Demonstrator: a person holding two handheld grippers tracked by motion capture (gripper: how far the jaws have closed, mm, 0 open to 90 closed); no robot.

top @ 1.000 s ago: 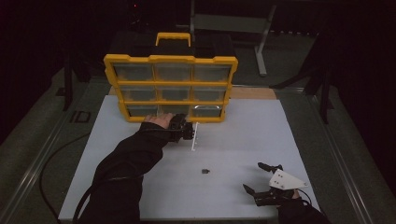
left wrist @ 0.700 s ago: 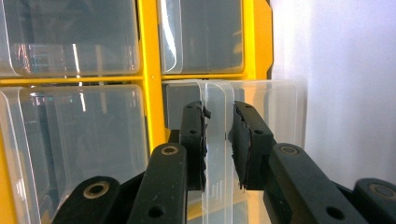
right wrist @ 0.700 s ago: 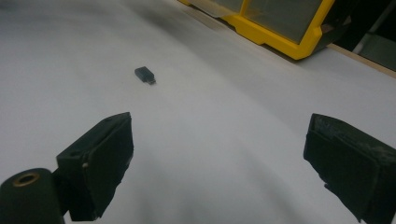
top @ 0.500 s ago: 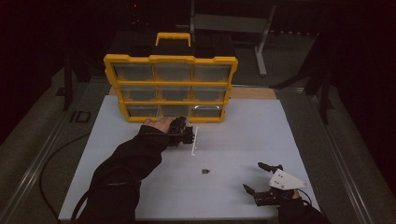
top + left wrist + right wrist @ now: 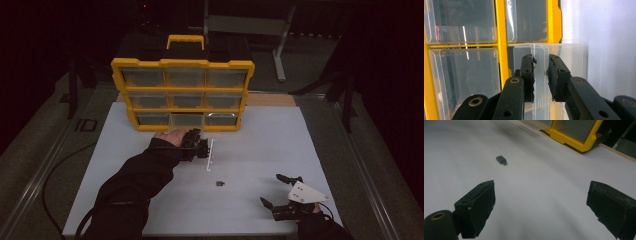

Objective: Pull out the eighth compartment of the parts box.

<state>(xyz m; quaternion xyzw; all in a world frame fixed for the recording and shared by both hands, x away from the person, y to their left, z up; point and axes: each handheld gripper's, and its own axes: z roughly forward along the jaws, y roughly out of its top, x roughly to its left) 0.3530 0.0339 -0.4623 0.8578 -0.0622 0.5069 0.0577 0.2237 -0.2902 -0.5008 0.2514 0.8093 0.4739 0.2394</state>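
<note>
Gripping the front lip of a clear plastic drawer [image 5: 541, 75], the left tool [image 5: 541, 72] has its black jaws pressed on both sides of the thin wall. This drawer [image 5: 210, 154] is pulled out of the bottom row of the yellow plastic organiser with transparent compartments [image 5: 182, 95], standing at the far side of the white bench [image 5: 260, 145]. The right tool [image 5: 541, 207] hovers wide open and holds nothing, low over the bench near its front edge. A small dark adapter [image 5: 501, 160] lies between both tools.
</note>
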